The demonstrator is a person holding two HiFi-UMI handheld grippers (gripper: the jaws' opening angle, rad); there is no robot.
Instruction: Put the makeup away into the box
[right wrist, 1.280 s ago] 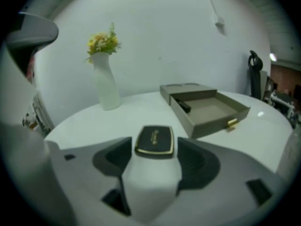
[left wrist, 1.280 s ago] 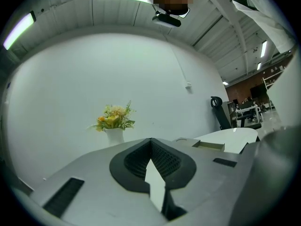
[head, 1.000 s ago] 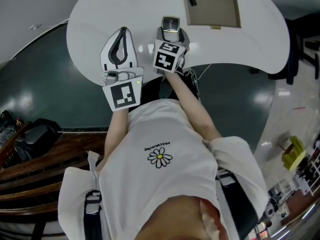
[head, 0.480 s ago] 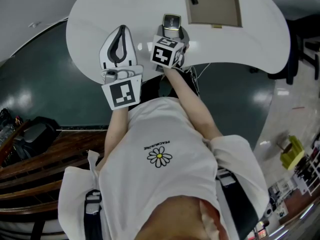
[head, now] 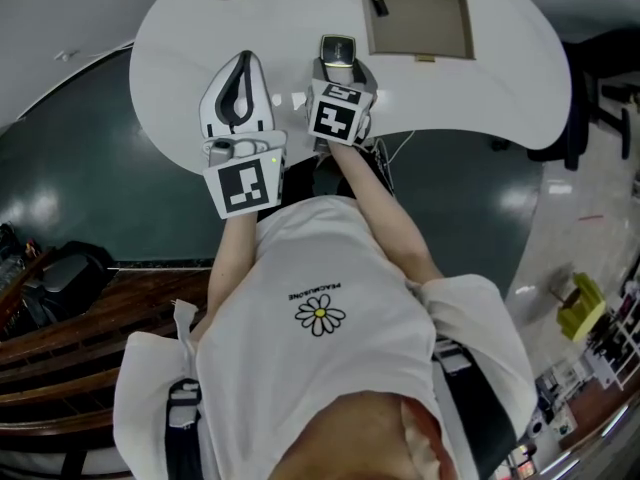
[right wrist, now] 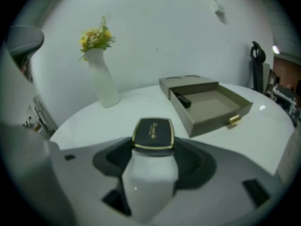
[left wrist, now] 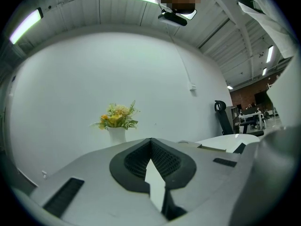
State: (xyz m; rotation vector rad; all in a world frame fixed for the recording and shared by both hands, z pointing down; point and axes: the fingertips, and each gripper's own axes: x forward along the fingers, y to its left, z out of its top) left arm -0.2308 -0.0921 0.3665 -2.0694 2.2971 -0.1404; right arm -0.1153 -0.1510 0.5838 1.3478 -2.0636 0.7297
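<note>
A white makeup bottle (right wrist: 150, 178) with a black, gold-edged cap (head: 338, 50) is held upright between the jaws of my right gripper (right wrist: 153, 160), which is shut on it above the near part of the white table (head: 500, 78). The open tan box (right wrist: 207, 105) lies ahead and to the right of that gripper (head: 338, 66), drawer pulled out, with a small black item (right wrist: 182, 100) in its back corner. The same box (head: 418, 18) sits at the table's far side. My left gripper (head: 243, 63) hovers beside the right one, its jaws (left wrist: 150, 142) shut and empty.
A white vase with yellow flowers (right wrist: 102, 79) stands at the back left of the table, also visible ahead of the left gripper as the vase (left wrist: 116, 126). The table's curved front edge lies just under both grippers. A black chair (head: 600, 108) stands off to the right.
The right gripper with the bottle has shifted only slightly. The left gripper has stayed nearly still.
</note>
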